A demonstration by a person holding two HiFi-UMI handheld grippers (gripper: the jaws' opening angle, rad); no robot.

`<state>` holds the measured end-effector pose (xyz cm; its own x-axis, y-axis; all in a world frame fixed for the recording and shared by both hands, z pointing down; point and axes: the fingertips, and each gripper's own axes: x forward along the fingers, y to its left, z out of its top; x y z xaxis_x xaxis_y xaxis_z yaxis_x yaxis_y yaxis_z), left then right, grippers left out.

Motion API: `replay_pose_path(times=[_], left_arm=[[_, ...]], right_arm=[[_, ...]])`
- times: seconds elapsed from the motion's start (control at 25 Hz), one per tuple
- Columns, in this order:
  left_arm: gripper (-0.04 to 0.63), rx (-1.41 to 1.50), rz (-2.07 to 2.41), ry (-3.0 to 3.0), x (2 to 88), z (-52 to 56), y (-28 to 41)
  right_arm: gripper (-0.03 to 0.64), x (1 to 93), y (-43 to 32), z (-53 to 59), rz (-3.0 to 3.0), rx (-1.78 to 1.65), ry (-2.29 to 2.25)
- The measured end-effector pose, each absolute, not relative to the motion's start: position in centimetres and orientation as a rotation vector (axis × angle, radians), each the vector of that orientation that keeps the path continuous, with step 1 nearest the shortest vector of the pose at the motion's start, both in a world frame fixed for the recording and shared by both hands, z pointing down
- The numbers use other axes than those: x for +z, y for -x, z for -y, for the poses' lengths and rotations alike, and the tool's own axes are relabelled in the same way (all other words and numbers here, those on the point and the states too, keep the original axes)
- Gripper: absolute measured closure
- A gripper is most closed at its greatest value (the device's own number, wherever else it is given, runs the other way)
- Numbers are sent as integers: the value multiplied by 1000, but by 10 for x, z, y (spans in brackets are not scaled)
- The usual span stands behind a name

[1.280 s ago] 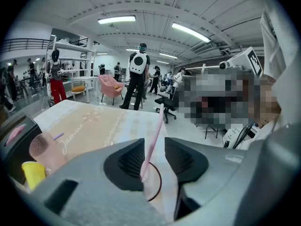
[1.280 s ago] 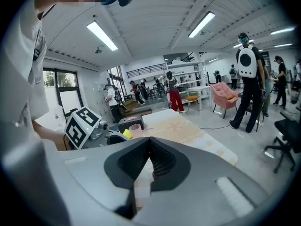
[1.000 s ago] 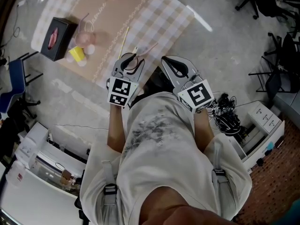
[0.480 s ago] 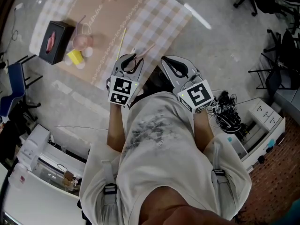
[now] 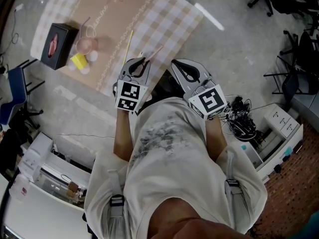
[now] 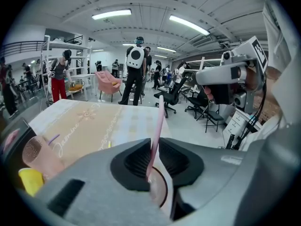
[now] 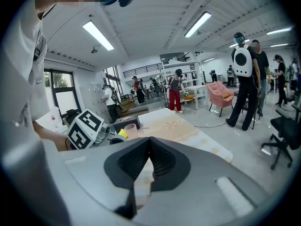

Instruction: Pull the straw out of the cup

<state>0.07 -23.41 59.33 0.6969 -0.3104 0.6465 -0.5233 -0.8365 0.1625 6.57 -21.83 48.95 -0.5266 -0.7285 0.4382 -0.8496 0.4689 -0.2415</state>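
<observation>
1. At the near edge of the surface (image 6: 89, 126), the left claw (image 6: 153, 141) has just been closing and now pinches the pink straw (image 6: 158, 117), which stands in the cup (image 6: 161, 189).
2. The right claw (image 7: 149, 138) is closed and empty.

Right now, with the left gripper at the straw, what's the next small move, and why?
Probably draw the left gripper up along the straw's line. Its fingers have just been closing, the pink straw stands between them and looks pinched, and its lower end is still in the cup.
</observation>
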Motion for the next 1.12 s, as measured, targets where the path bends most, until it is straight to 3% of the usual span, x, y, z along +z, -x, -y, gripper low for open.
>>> replay_pose_path(times=[0.2,1.12], left_arm=[[563,887,691,-2571,594,238,2],[565,787,840,-2596,561,236,18]], right_arm=[[606,490,-65,218,2447,628,-1343],[606,476,-44,212,2512,558,-1272]])
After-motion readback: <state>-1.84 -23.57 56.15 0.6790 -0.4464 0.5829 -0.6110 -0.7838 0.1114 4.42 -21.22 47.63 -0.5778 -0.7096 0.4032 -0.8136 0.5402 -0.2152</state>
